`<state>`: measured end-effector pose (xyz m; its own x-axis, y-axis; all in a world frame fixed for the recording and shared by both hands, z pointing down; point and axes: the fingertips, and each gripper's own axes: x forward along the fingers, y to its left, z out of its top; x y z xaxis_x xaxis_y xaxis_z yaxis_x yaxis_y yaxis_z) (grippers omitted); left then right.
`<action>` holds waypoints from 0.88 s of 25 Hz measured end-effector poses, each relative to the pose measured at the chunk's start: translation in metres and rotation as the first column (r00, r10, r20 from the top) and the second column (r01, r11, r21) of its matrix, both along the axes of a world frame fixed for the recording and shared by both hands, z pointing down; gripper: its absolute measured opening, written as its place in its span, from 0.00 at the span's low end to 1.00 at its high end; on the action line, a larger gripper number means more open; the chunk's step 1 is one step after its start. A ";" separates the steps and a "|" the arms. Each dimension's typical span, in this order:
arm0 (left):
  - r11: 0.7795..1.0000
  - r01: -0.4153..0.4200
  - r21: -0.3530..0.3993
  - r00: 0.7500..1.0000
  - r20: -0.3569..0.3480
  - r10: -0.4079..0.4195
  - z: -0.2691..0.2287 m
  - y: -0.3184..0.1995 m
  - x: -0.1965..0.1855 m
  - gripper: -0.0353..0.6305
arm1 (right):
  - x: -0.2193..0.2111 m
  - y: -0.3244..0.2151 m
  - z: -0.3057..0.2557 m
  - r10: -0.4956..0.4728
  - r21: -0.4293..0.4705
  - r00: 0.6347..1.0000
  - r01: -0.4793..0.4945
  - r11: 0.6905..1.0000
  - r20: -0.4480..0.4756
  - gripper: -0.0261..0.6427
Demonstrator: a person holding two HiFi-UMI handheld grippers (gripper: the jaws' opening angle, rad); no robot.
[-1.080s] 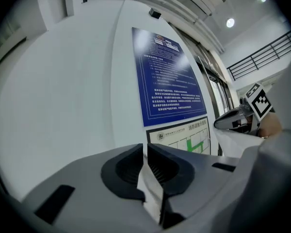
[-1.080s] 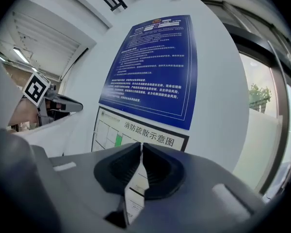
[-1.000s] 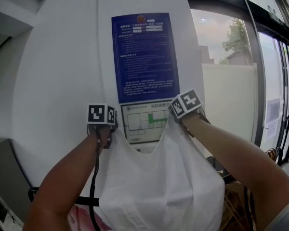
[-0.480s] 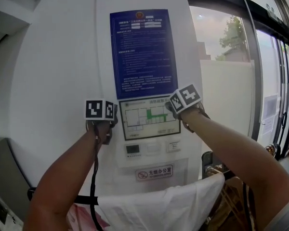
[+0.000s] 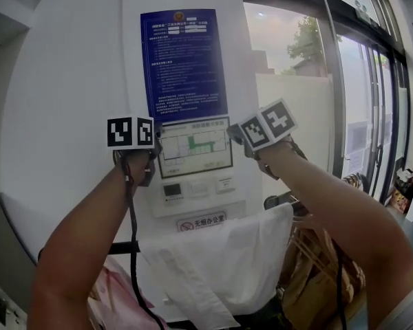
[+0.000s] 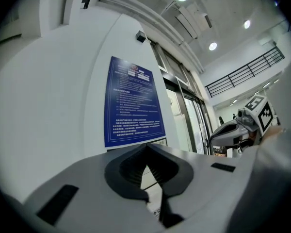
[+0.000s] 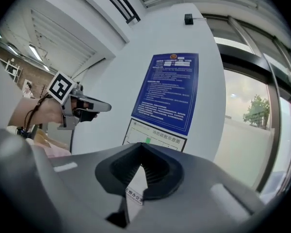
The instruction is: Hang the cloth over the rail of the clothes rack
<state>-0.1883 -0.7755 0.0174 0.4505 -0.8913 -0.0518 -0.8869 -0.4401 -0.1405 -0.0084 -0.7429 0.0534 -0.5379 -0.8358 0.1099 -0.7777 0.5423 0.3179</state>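
A white cloth (image 5: 220,260) hangs draped over the black rail (image 5: 120,247) of the clothes rack, low in the head view. Both grippers are raised well above it, in front of the white wall. My left gripper (image 5: 150,158) is shut with nothing between its jaws (image 6: 153,181). My right gripper (image 5: 238,139) is shut and empty too (image 7: 135,178). Each gripper shows in the other's view: the right gripper (image 6: 233,132) at the right edge, the left gripper (image 7: 89,108) at the left. Neither touches the cloth.
A blue notice (image 5: 184,64) and a framed floor plan (image 5: 195,147) are fixed to the wall just behind the grippers. A pink garment (image 5: 120,298) hangs left of the cloth, tan clothes (image 5: 316,267) to its right. Tall windows (image 5: 296,81) run along the right.
A second ago both grippers held the cloth up by its top corners. They let go, the cloth dropped and now lies over the rail; both grippers stayed high.
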 end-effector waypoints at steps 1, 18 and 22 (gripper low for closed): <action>1.000 -0.010 0.011 1.000 0.006 0.010 0.000 0.015 0.006 0.06 | 0.002 0.018 0.000 -0.013 0.012 1.000 0.013 1.000 0.009 0.04; 0.995 0.103 -0.014 0.995 0.019 -0.102 0.137 0.259 0.056 0.06 | 0.088 0.233 0.142 -0.207 -0.018 0.969 0.211 0.977 0.133 0.04; 0.990 0.140 0.001 0.990 -0.022 -0.140 0.170 0.281 0.056 0.06 | 0.094 0.224 0.178 -0.158 -0.052 0.973 0.169 0.984 0.170 0.04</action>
